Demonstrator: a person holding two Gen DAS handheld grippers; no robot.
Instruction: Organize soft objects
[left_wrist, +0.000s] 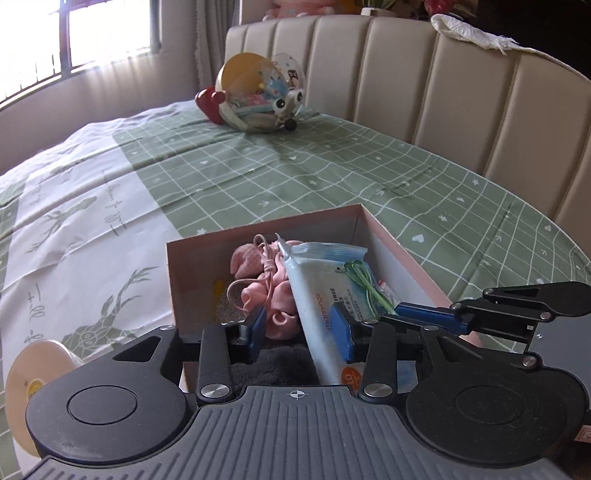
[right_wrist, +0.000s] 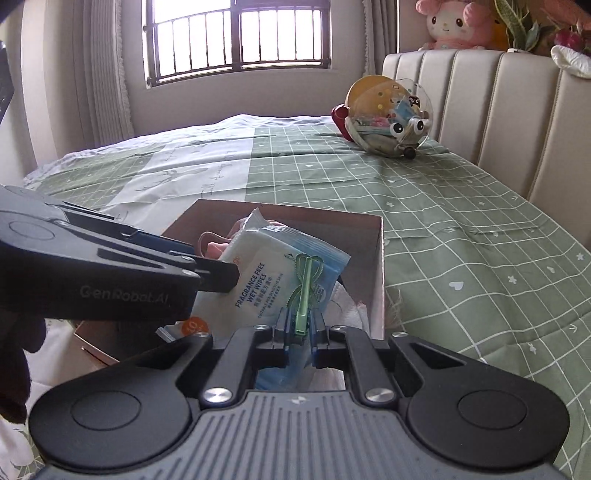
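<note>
Glossy wet-wipes pack (right_wrist: 273, 280) tilts lengthwise in cardboard box (right_wrist: 380, 266); right gripper (right_wrist: 300, 332) clamps green ribbon tie (right_wrist: 304, 291); left gripper (left_wrist: 301, 328) jaws half-wide, astride pack.

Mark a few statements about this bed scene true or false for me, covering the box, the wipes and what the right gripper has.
1. The right gripper has its jaws shut on a green clip. True.
2. The wet wipes pack lies flat on the bedsheet outside the box. False: it leans inside the pink box.
3. A clear googly-eyed case sits on the bed near the padded headboard. True.
4. The wipes are the only thing in the box. False: pink soft items lie beside them.
5. Curtains are drawn across the window. False: the barred window is uncovered and bright.
</note>
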